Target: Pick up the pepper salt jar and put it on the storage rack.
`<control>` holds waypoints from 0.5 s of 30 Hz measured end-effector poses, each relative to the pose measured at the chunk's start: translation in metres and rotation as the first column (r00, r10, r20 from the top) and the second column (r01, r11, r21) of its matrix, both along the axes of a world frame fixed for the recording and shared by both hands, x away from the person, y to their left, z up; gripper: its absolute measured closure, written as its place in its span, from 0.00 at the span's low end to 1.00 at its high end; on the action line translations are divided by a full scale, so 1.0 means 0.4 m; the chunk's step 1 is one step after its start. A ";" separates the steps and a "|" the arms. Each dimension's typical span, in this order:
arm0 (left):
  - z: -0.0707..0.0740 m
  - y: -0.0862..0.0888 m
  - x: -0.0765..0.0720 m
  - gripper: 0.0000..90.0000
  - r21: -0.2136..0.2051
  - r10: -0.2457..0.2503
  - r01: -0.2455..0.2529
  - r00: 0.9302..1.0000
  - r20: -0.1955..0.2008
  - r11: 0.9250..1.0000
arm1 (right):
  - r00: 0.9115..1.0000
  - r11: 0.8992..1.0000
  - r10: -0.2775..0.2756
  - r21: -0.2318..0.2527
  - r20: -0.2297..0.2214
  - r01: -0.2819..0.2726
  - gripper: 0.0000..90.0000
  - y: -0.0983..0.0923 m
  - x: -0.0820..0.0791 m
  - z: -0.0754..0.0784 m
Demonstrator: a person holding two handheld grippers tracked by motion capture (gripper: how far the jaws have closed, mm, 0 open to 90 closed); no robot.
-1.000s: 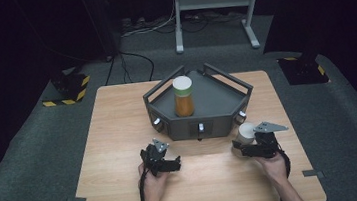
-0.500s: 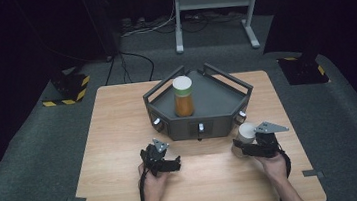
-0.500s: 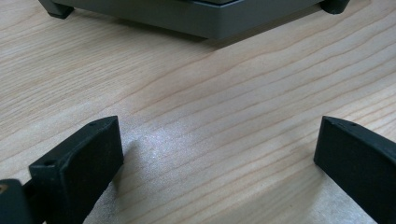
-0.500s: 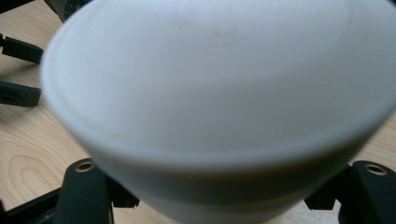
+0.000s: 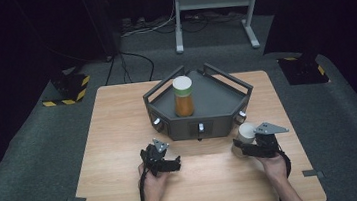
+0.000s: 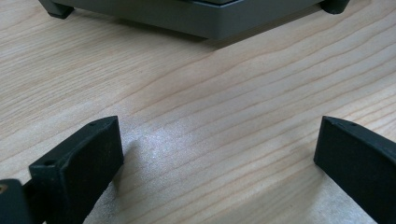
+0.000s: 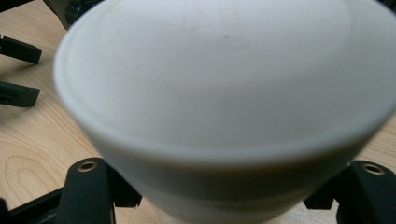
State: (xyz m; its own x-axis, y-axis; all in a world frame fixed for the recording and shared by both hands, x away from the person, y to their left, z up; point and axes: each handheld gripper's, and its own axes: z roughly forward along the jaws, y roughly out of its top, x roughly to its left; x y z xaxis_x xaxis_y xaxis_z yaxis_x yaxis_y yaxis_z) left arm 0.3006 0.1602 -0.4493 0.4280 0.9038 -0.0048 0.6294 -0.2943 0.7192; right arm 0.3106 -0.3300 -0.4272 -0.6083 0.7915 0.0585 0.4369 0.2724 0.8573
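Resting in front of the grey tray, the left gripper gapes over bare wood; right of it, the right gripper has just clamped the white cup at the tray's front right corner.

Colours on the pale wooden table

The light wood-grain tabletop is showing tan streaks; near its far edge a dark grey angular metal tray is carrying an amber jar with a cream-white lid. Toward the near right corner a plain off-white round cup is sitting between matte black jaws of the right gripper. The left gripper is showing black too. Yellow-and-black striped blocks are lying on grey carpet.
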 end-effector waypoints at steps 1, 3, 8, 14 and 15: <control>0.000 0.000 0.000 0.02 0.000 0.000 0.000 1.000 0.000 1.000 | 1.000 1.000 0.000 0.000 -0.002 0.000 0.36 0.000 0.001 0.001; 0.000 0.000 0.000 0.02 0.000 0.000 0.000 1.000 0.000 1.000 | 1.000 1.000 0.000 -0.001 -0.004 0.000 0.36 0.000 0.002 0.003; 0.000 0.000 0.000 0.02 0.000 0.000 0.000 1.000 0.000 1.000 | 1.000 1.000 0.003 -0.005 -0.005 -0.003 0.36 -0.001 0.005 0.006; 0.000 0.000 0.000 0.02 0.000 0.000 0.000 1.000 0.000 1.000 | 1.000 1.000 0.002 0.001 -0.006 -0.002 0.36 -0.003 0.004 0.009; 0.000 0.000 0.000 0.02 0.000 0.000 0.000 1.000 0.000 1.000 | 1.000 1.000 0.001 0.000 -0.003 -0.001 0.36 -0.003 0.003 0.010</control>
